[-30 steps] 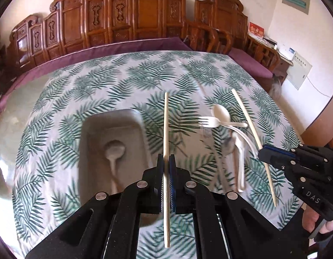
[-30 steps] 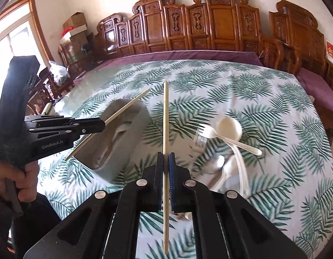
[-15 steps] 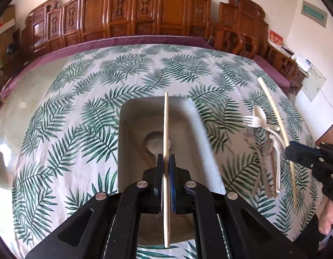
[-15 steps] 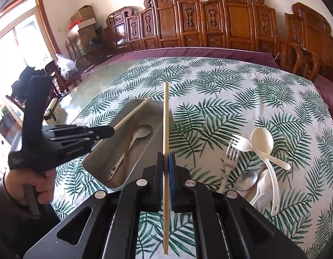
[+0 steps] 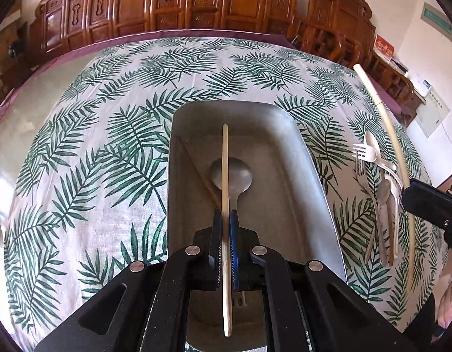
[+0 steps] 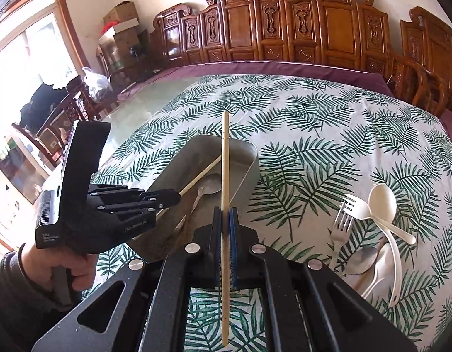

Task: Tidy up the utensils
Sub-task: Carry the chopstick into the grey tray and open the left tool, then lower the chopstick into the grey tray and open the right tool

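My left gripper (image 5: 225, 220) is shut on a pale wooden chopstick (image 5: 225, 176) and holds it low over the metal tray (image 5: 311, 176), along its length. A metal spoon (image 5: 237, 176) lies in the tray. My right gripper (image 6: 225, 217) is shut on a second chopstick (image 6: 225, 161), just right of the tray (image 6: 246, 173). In the right wrist view the left gripper (image 6: 170, 198) reaches over the tray from the left. In the left wrist view the right gripper (image 5: 413, 189) shows at the right edge.
A pile of utensils lies on the leaf-print cloth (image 5: 108, 146) right of the tray: a white plastic fork (image 6: 358, 205), white plastic spoons (image 6: 382, 202), a metal fork (image 6: 341, 226) and a metal spoon (image 6: 360, 261). Carved wooden chairs (image 6: 284, 29) line the table's far side.
My left gripper has moved left and lower over the tray with its chopstick. My right gripper has followed leftward toward the tray, still holding its chopstick.
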Demonstrator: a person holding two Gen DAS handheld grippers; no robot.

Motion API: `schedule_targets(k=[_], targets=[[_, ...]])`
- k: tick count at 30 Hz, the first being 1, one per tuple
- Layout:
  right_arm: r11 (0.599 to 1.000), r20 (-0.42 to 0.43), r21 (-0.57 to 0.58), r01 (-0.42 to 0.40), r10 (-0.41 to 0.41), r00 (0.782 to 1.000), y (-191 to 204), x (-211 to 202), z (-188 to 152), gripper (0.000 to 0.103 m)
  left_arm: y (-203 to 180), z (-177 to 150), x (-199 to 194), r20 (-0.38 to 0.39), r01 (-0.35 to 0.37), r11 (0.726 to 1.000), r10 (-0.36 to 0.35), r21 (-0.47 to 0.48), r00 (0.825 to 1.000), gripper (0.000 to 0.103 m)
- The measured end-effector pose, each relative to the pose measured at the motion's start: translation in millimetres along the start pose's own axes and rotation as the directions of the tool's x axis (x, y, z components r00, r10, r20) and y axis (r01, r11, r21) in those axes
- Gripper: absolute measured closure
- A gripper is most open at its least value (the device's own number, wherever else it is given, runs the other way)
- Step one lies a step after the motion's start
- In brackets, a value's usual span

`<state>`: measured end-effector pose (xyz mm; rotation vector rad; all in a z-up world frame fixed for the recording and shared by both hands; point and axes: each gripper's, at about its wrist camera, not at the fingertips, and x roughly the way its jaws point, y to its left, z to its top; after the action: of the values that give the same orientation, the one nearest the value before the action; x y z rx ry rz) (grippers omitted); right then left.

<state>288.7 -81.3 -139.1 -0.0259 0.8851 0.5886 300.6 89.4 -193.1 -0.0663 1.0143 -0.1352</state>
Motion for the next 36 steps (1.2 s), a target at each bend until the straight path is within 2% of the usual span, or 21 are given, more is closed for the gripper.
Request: schedule_targets(k=[11, 13, 15, 19, 22, 25, 30, 36], targets=[[1.000, -0.005, 0.003, -0.009, 0.009, 1.000, 7.6, 14.2, 6.3, 0.097, 1.3, 7.8, -17.4, 0.043, 0.004, 1.000, -0.004, 0.007, 0.999, 0.098], [1.000, -0.002, 0.003, -0.015, 0.015, 1.000, 10.3, 16.2, 9.8, 0.097, 4.0, 9.6, -25.2, 0.064, -0.005, 1.000, 0.004, 0.008, 0.998, 0.095], [1.000, 0.002, 0.004, -0.023, 0.023, 1.000, 13.2, 18.2, 13.3, 0.097, 8.3, 11.9, -32.4, 0.086, -0.014, 1.000, 0.013, 0.006, 0.996, 0.085], [0.999, 0.011, 0.003, -0.037, 0.037, 0.999, 19.2, 24.4, 21.2, 0.097, 20.4, 16.6, -43.7, 0.122, -0.030, 1.000, 0.031, -0.009, 0.992, 0.079], [0.998, 0.017, 0.014, -0.054, 0.054, 0.998, 22.4, 32.2, 27.4, 0.097, 32.1, 19.3, -51.0, 0.146, -0.041, 0.999, 0.046, -0.034, 0.988, 0.067], [0.998, 0.022, 0.025, -0.066, 0.065, 0.998, 24.8, 40.5, 33.5, 0.097, 43.7, 21.9, -56.4, 0.165, -0.055, 0.997, 0.064, -0.059, 0.984, 0.052], [0.996, 0.028, 0.050, -0.078, 0.077, 0.997, 26.0, 56.6, 40.5, 0.097, 56.2, 24.5, -63.0, 0.196, -0.073, 0.993, 0.089, -0.088, 0.977, 0.021], [0.994, 0.017, 0.071, -0.078, 0.077, 0.997, 27.7, 77.0, 38.0, 0.097, 63.8, 26.2, -67.7, 0.214, -0.079, 0.991, 0.102, -0.112, 0.972, 0.014]])
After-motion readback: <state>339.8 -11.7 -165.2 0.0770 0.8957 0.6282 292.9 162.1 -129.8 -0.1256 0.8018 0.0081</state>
